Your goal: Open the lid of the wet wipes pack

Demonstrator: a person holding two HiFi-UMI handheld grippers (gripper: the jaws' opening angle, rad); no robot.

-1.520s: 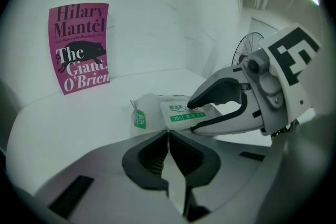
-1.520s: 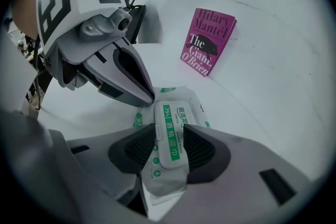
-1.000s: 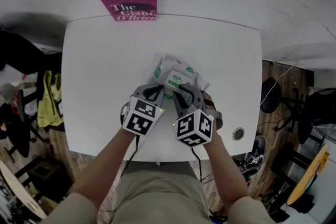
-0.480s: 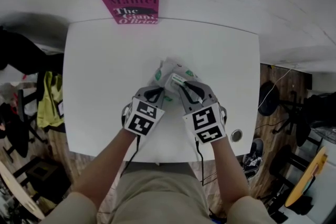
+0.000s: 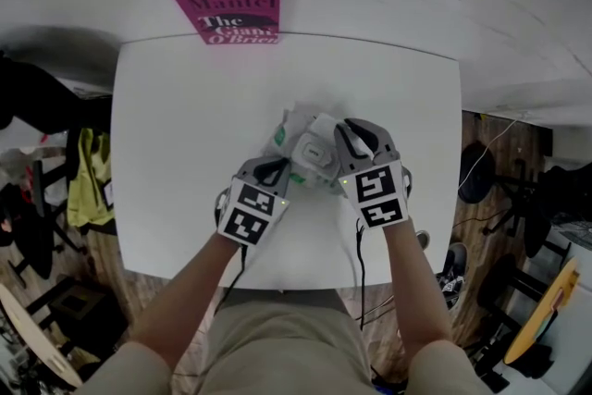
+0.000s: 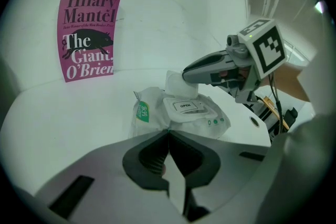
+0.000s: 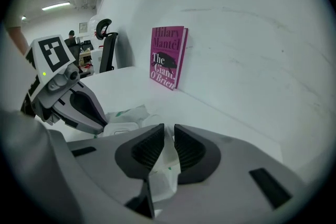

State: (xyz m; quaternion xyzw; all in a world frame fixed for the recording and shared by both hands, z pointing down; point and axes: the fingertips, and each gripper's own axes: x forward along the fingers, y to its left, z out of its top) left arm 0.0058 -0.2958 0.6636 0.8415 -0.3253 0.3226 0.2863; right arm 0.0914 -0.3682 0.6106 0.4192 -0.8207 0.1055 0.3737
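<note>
Landmark: the wet wipes pack [image 5: 301, 148], lying at mid-desk.

1. Nearer than the pack, a strip of bare desk [image 5: 176, 125] separates it from the near edge. A hard pull toward the body could drag the pack over that edge.
2. The left claw [image 6: 168, 132], at the pack's near-left corner, is closed and appears to pinch the wrapper. If that pinch slips, the whole pack will probably rise with the lid.
3. The right claw [image 7: 168, 127], at the pack's right side, is narrow and closing on the raised lid [image 6: 176, 84]. Excess pull may tear the hinge or film.
4. Beyond the pack the desk is bare, giving ample room to move.
5. Farthest from the pack, the book [image 5: 227, 0] stands against the wall, well apart.
</note>
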